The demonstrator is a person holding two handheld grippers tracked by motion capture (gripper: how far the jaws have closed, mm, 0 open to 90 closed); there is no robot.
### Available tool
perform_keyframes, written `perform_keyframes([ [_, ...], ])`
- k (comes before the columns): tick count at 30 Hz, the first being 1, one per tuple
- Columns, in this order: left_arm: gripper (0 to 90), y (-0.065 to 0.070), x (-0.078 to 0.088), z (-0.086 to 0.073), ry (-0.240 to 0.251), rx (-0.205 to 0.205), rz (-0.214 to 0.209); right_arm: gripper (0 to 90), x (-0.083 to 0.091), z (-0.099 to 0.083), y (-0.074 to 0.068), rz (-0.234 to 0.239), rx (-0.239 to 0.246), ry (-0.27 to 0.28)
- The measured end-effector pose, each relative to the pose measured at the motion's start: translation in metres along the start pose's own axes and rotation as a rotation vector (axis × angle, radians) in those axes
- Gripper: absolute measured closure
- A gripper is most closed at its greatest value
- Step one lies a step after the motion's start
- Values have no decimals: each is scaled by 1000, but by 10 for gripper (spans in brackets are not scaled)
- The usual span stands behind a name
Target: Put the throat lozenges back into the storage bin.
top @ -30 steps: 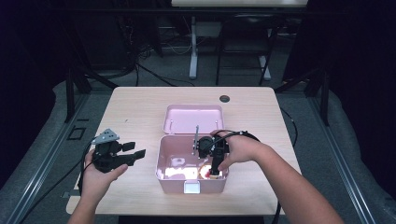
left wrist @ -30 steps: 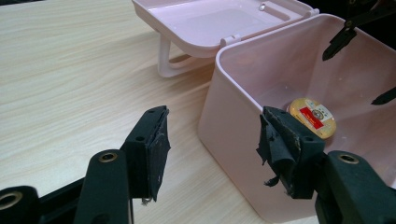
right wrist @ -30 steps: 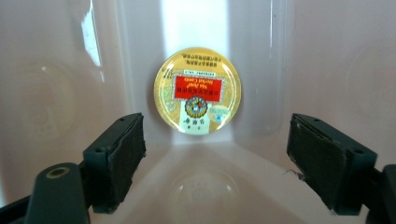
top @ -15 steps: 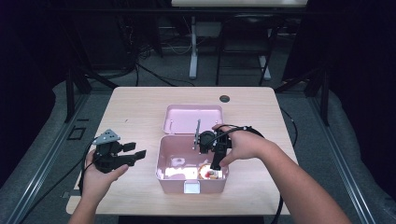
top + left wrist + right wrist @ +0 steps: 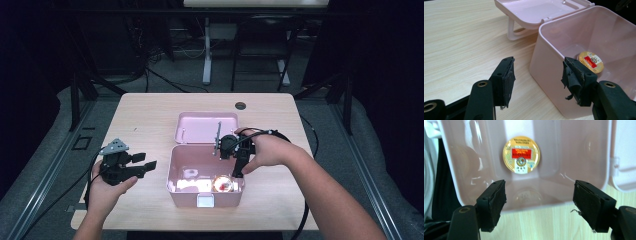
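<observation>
Right gripper (image 5: 239, 167) has risen from the pink box (image 5: 172, 172); its fingers have just been narrowing, nothing between them.

High view: the round tin (image 5: 223, 184) lies near-right in the box on the bench (image 5: 140, 110); left gripper (image 5: 145, 166) hovers left, released. Left gripper view: fingers apart, empty. Right gripper view: tin (image 5: 521, 158) below spread fingers. Judged: placing done; next, closing the lid (image 5: 205, 126).
</observation>
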State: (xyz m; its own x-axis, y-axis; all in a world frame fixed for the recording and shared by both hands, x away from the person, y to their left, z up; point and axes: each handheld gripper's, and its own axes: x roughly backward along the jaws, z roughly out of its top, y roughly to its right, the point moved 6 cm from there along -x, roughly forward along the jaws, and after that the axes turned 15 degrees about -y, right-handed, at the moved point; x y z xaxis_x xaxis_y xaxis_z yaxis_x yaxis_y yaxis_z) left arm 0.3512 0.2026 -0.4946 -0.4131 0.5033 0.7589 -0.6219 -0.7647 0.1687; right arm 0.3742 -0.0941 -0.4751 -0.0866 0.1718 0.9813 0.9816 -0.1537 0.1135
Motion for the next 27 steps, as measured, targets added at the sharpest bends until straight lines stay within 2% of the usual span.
perform_keyframes([
  [7, 431, 0, 1, 0, 8, -13, 8, 256, -1, -15, 5, 11, -63, -28],
  [10, 434, 0, 1, 0, 4, -18, 15, 259, -4, -21, 6, 12, -70, -29],
  [16, 434, 0, 3, 1, 29, -21, 26, 277, -7, -34, 8, 1, -91, -23],
  [23, 434, 0, 6, 2, 49, -17, 16, 304, -5, -48, 12, -48, -182, 61],
  [27, 441, 0, 5, 2, 52, -20, 15, 307, -5, -53, 11, -61, -231, 138],
])
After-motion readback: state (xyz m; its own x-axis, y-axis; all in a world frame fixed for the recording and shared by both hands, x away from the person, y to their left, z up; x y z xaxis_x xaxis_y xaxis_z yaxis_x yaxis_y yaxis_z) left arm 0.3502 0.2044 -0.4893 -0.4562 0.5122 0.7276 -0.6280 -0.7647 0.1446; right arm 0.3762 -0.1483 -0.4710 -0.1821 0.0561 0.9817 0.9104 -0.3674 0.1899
